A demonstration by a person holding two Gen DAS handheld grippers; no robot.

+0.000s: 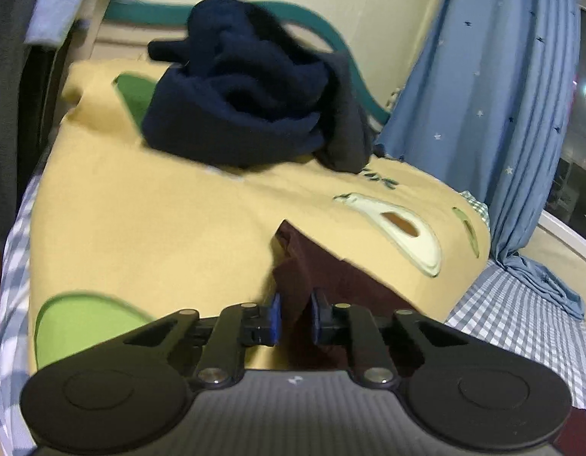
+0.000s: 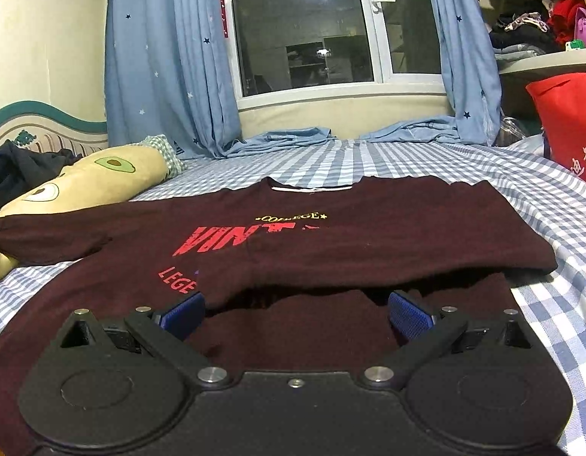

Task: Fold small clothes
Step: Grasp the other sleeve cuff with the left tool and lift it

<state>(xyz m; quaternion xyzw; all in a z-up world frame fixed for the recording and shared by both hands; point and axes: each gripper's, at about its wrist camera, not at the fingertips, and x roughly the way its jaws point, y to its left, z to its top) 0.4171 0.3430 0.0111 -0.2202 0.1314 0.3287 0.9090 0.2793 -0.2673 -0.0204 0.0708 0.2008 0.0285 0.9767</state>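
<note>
A maroon T-shirt (image 2: 331,243) with red and yellow lettering lies across the middle of the right wrist view, its right side folded over. The right gripper (image 2: 296,313) hovers low with fingers apart; the left gripper (image 1: 296,317) pinches a sleeve fold at lower centre.

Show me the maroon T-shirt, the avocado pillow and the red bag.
maroon T-shirt (image 2: 331,243): right wrist view, chest below the print.
avocado pillow (image 2: 99,184): right wrist view, yellow side.
red bag (image 2: 566,121): right wrist view, front panel.
</note>
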